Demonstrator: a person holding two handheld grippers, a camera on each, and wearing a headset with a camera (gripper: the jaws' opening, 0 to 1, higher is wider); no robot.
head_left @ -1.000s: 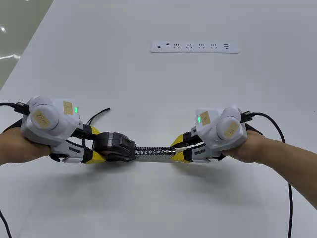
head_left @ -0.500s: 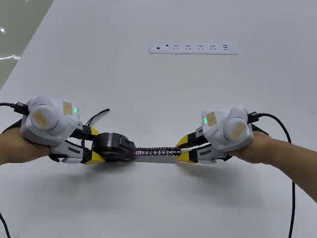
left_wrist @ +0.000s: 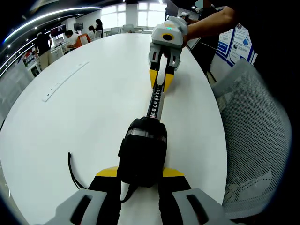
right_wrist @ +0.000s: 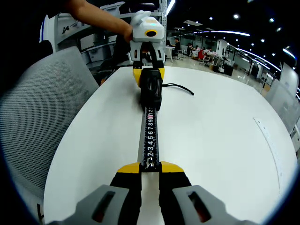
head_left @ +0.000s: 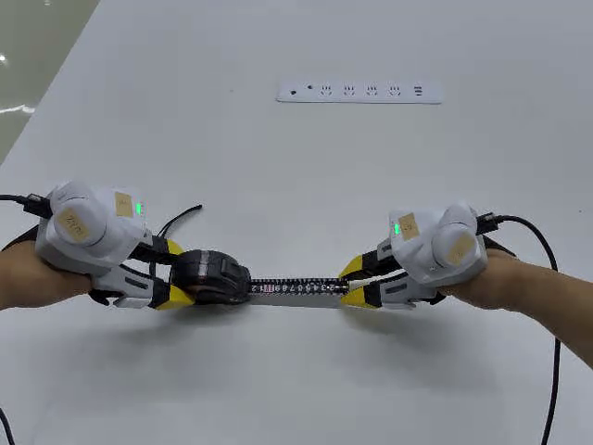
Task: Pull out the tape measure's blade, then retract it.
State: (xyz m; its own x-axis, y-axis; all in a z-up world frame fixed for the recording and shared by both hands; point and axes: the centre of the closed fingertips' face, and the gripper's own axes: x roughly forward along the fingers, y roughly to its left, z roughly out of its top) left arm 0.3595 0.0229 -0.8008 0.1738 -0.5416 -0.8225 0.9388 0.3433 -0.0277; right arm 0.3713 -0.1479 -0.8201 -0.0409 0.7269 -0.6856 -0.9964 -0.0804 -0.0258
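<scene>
Now clenching the case in the left tool and the blade in the right tool; ideally pulling straight, level and slowly, avoiding any twist.

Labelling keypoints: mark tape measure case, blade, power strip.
tape measure case (head_left: 213, 275), head view, top of black housing.
blade (right_wrist: 149, 136), right gripper view, numbered face mid-length.
power strip (head_left: 359, 92), head view, middle of white body.

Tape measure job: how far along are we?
Done: left gripper grips the tape measure; right gripper pinches the tip of the blade. In hand: blade partly out, a short stretch spanning between them. Left: any further pull, then the whole retraction.
</scene>
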